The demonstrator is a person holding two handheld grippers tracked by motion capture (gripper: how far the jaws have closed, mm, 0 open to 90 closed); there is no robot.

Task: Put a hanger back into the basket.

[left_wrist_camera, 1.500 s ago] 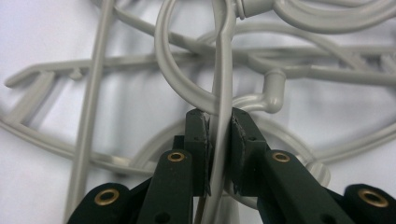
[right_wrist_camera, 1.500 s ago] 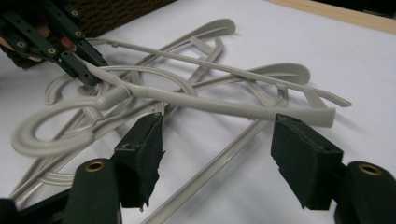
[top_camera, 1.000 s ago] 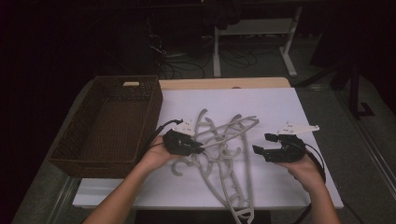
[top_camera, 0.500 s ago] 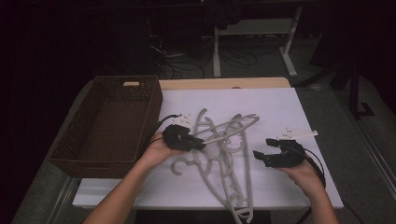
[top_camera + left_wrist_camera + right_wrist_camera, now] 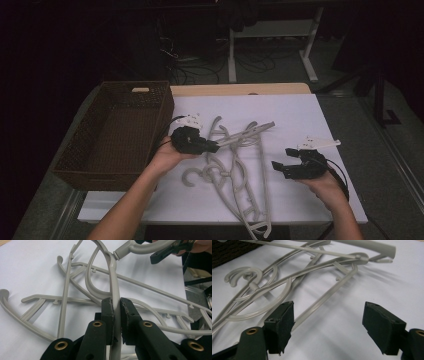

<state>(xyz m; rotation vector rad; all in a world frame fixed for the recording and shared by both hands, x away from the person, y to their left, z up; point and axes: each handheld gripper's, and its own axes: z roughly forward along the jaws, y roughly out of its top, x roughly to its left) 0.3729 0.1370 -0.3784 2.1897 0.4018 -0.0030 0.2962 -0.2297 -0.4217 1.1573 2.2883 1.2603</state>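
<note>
Drifting a little toward 6 o'clock since the earlier high view, the right gripper [image 5: 281, 165] is now sitting at about 4 o'clock on the white-covered table [image 5: 310, 115], just beside the tangled pile of pale grey plastic clothes hangers [image 5: 240, 170]. Its jaws are standing wide apart with nothing between them; in the right gripper view one hanger bar [image 5: 324, 298] is running across the cloth ahead of the open pads. The left gripper [image 5: 212, 147] is keeping its place at about 9 o'clock of the pile, and its jaws are clenching on the neck of one grey hanger [image 5: 113, 277], pads pressing either side of the thin stem. That hanger is lying in the heap at the middle of the table, its hook end tipping up off the cloth toward 2 o'clock. The dark brown woven basket [image 5: 80, 150] is waiting at 9 o'clock, empty as far as can be seen. Judging by this, the left grip is secured and the lift toward the basket is the likely next step, with neighbouring hangers apt to drag along.
</note>
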